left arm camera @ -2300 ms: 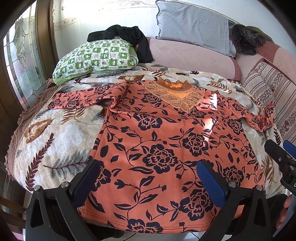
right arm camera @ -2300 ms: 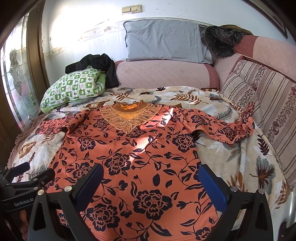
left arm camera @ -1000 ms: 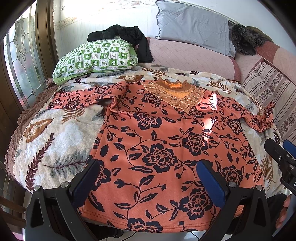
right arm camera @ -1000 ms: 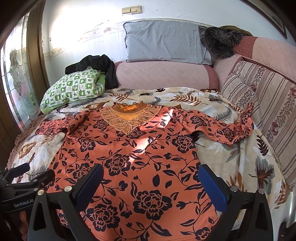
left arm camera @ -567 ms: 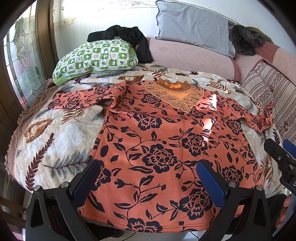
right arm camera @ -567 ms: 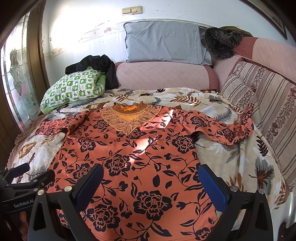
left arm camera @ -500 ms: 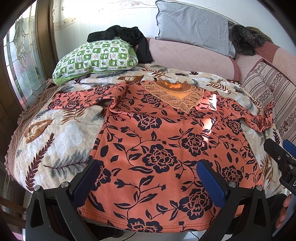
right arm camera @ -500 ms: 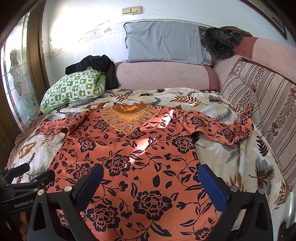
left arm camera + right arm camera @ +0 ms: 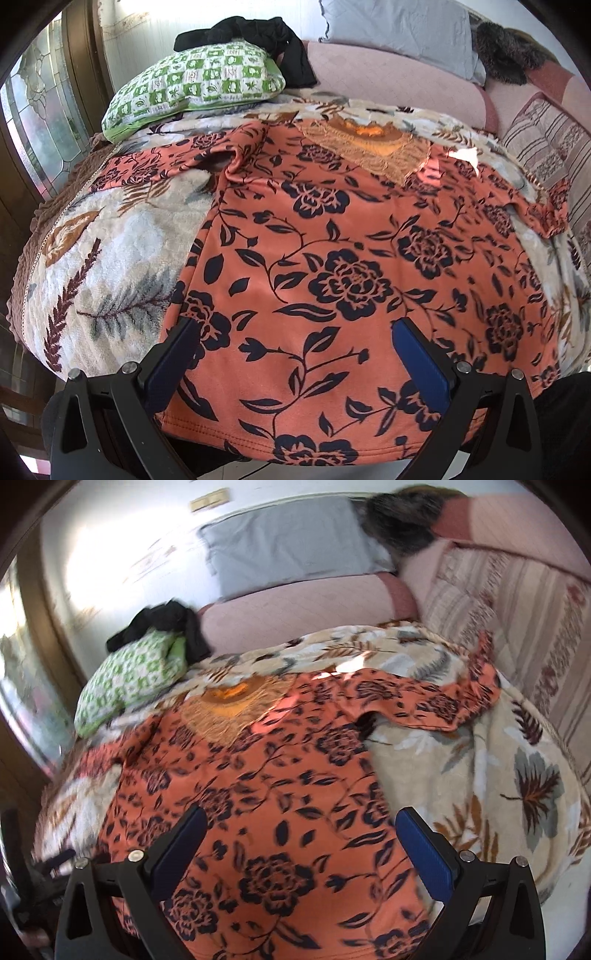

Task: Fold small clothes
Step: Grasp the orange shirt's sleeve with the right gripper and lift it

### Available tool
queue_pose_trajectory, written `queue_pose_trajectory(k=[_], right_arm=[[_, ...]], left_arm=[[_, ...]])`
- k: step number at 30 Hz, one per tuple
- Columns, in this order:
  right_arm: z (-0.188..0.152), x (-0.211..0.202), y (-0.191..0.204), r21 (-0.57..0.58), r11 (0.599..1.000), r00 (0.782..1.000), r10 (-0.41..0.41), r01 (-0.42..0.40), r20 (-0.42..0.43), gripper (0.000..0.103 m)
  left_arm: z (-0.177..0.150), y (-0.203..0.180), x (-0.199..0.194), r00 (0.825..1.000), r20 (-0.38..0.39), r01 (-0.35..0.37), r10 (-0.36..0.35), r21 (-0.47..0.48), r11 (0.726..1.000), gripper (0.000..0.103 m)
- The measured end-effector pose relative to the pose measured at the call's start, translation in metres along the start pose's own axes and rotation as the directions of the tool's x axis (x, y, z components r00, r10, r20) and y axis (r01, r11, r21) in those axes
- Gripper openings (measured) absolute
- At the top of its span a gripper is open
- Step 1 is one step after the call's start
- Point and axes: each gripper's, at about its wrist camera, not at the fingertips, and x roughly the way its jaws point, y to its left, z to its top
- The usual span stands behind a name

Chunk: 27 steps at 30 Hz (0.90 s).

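An orange top with a dark flower print [image 9: 332, 258] [image 9: 280, 794] lies spread flat on the blanket, lace collar [image 9: 373, 147] at the far end, hem hanging over the near edge. Its sleeves stretch out to both sides. My left gripper [image 9: 291, 332] is open just above the hem's left part, with nothing between its blue pads [image 9: 421, 365]. My right gripper [image 9: 299, 819] is open too, over the hem's right part, near the top's right side edge. The right wrist view is blurred by motion.
A floral blanket [image 9: 110, 251] [image 9: 480, 760] covers the sofa seat. A green checked pillow [image 9: 199, 85] with a black garment [image 9: 258, 31] on it lies at the back left, a grey pillow [image 9: 399, 26] behind. Striped cushions [image 9: 517, 602] line the right side.
Both grippers have moved forward and down, closer to the top's hem. The right one has swung to the right and tilted. The top lies as before.
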Motion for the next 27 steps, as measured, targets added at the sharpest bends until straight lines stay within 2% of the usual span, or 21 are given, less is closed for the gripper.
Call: queue_pose_trajectory(k=[3,4,6,8,10,12,13,15,17,20,22,24,25,26,27], right_arm=[[0.031,0.007,-0.062,0.142,0.990,0.999,-0.023,0.018,0.034,0.103],[0.041,0.011,-0.088,0.212,0.977,0.999,-0.008,-0.003,0.053,0.103],[0.056,0.021,-0.139,0.369,0.926,0.995,0.049,-0.079,0.092,0.103],[0.068,0.039,-0.189,0.508,0.851,0.989,0.084,-0.136,0.125,0.103],[0.080,0.062,-0.229,0.587,0.800,0.991,0.067,-0.123,0.116,0.103],[0.093,0.086,-0.255,0.621,0.779,0.996,0.044,-0.085,0.081,0.100],[0.100,0.095,-0.263,0.622,0.781,0.998,0.023,-0.058,0.064,0.096],[0.119,0.106,-0.271,0.585,0.811,0.998,-0.045,0.011,0.043,0.092],[0.145,0.113,-0.263,0.492,0.868,0.993,-0.108,0.075,0.040,0.092],[0.177,0.130,-0.237,0.325,0.925,0.977,-0.212,0.196,0.015,0.092],[0.196,0.146,-0.224,0.249,0.935,0.965,-0.261,0.251,0.006,0.092],[0.206,0.166,-0.223,0.227,0.918,0.945,-0.325,0.326,-0.043,0.092],[0.210,0.178,-0.228,0.231,0.905,0.934,-0.351,0.358,-0.071,0.087],[0.212,0.184,-0.234,0.239,0.895,0.927,-0.365,0.376,-0.090,0.076],[0.212,0.190,-0.239,0.250,0.881,0.915,-0.382,0.402,-0.126,0.026]], left_arm=[[0.003,-0.003,0.016,1.000,-0.018,-0.009,0.010,0.032,0.999,0.103],[0.004,-0.003,0.021,1.000,-0.023,-0.011,0.012,0.037,0.999,0.103],[0.008,-0.004,0.033,0.999,-0.034,-0.022,0.024,0.049,0.999,0.103],[0.012,-0.006,0.043,0.998,-0.048,-0.032,0.035,0.058,0.998,0.103],[0.018,-0.007,0.055,0.997,-0.060,-0.040,0.044,0.069,0.997,0.103],[0.026,-0.009,0.064,0.997,-0.056,-0.056,0.061,0.083,0.995,0.103],[0.030,-0.009,0.067,0.996,-0.050,-0.063,0.068,0.087,0.994,0.103],[0.039,-0.008,0.073,0.996,-0.026,-0.083,0.085,0.089,0.993,0.103],[0.044,-0.007,0.078,0.994,-0.010,-0.105,0.106,0.091,0.990,0.103],[0.045,-0.006,0.096,0.991,-0.027,-0.131,0.134,0.100,0.986,0.103],[0.043,-0.003,0.104,0.991,-0.042,-0.122,0.126,0.093,0.988,0.103],[0.041,0.002,0.105,0.994,-0.035,-0.098,0.100,0.054,0.994,0.103],[0.041,0.005,0.106,0.995,-0.041,-0.084,0.086,0.037,0.996,0.103],[0.040,0.007,0.107,0.996,-0.046,-0.070,0.071,0.020,0.997,0.103],[0.039,0.011,0.108,0.998,-0.048,-0.050,0.050,-0.003,0.999,0.103]])
